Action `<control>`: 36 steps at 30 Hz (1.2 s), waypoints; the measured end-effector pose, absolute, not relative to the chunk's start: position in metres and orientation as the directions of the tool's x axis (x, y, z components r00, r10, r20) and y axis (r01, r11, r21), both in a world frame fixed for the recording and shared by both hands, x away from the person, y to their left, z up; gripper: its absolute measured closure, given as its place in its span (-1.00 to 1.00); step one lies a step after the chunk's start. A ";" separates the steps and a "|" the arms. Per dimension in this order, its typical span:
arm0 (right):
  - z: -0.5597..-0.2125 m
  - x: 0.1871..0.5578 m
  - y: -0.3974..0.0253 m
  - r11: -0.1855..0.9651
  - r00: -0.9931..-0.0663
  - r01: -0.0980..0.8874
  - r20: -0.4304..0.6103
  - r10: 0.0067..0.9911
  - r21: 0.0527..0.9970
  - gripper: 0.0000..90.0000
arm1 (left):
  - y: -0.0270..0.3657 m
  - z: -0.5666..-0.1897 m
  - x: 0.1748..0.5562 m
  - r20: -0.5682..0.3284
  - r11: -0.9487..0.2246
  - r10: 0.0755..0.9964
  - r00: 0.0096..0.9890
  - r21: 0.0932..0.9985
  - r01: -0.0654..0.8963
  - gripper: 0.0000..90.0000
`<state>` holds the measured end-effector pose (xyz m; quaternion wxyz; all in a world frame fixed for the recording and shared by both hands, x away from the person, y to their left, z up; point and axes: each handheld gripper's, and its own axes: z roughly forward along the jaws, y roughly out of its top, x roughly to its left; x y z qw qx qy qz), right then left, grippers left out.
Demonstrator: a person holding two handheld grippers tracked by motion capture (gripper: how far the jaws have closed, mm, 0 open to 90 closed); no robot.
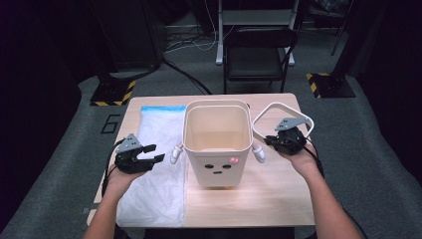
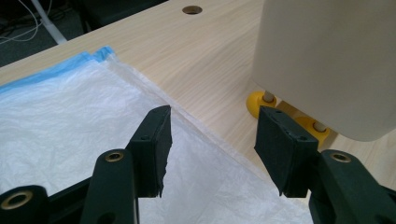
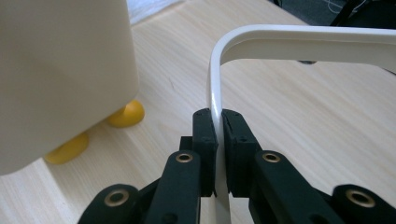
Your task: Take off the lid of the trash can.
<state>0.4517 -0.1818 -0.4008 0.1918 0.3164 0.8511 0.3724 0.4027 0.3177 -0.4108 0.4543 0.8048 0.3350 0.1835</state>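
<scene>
The white ring (image 1: 282, 123), a rounded-square frame, is held clear of the table (image 1: 278, 194) just right of the bin (image 1: 216, 142), tilted so that its far side stands higher than the near one. The right gripper (image 1: 278, 141) has its jaws pinched tight on the ring's near edge; in the right gripper view the thin white bar (image 3: 215, 100) runs up between the two closed black pads (image 3: 205, 140) and bends off to the right above them. The right hand (image 1: 298, 157) comes in from the near right of the bin.

The bin is cream, open at the top and bare inside, with a small face and a pink dot on its near wall, a short white arm (image 1: 176, 153) on each side, and yellow feet (image 3: 125, 114) resting on the wood. It stands about mid-table.

Left of the bin, the left gripper (image 1: 149, 155) hovers with its jaws spread wide and nothing between them, pointing towards the bin's left side. In the left gripper view its pads (image 2: 152, 149) hang above the right edge of the bag (image 2: 70, 121), with the bin's wall and feet just beyond.

The bag is white, thin plastic with a blue strip at its far end, lying flat on the table left of the bin, from the far edge to near the front. Behind the table, beyond the bin, stands a black chair (image 1: 256, 57) on grey carpet.
</scene>
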 end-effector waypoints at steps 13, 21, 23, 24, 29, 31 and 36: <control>-0.440 0.446 -0.180 0.498 -0.707 0.432 -0.060 0.705 0.752 0.87 | 0.330 -0.416 0.401 -0.020 -0.336 0.733 0.680 0.859 0.387 -0.02; -0.457 0.446 -0.183 0.494 -0.691 0.460 -0.052 0.721 0.738 0.87 | 0.334 -0.419 0.404 -0.037 -0.306 0.759 0.651 0.861 0.406 -0.10; -0.459 0.447 -0.183 0.490 -0.691 0.458 -0.049 0.721 0.742 0.87 | 0.334 -0.421 0.404 -0.033 -0.313 0.760 0.649 0.857 0.410 -0.10; -0.460 0.447 -0.183 0.488 -0.691 0.456 -0.050 0.721 0.744 0.87 | 0.334 -0.422 0.404 -0.029 -0.316 0.760 0.649 0.856 0.408 -0.10; -0.467 0.447 -0.179 0.489 -0.695 0.467 -0.036 0.718 0.736 0.87 | 0.335 -0.425 0.405 -0.025 -0.326 0.763 0.646 0.848 0.417 -0.12; -0.471 0.447 -0.177 0.500 -0.702 0.473 -0.033 0.712 0.726 0.87 | 0.336 -0.425 0.405 -0.025 -0.320 0.769 0.639 0.850 0.419 -0.14; -0.477 0.450 -0.177 0.481 -0.698 0.495 0.002 0.716 0.723 0.87 | 0.341 -0.428 0.406 -0.036 -0.307 0.775 0.631 0.851 0.426 -0.14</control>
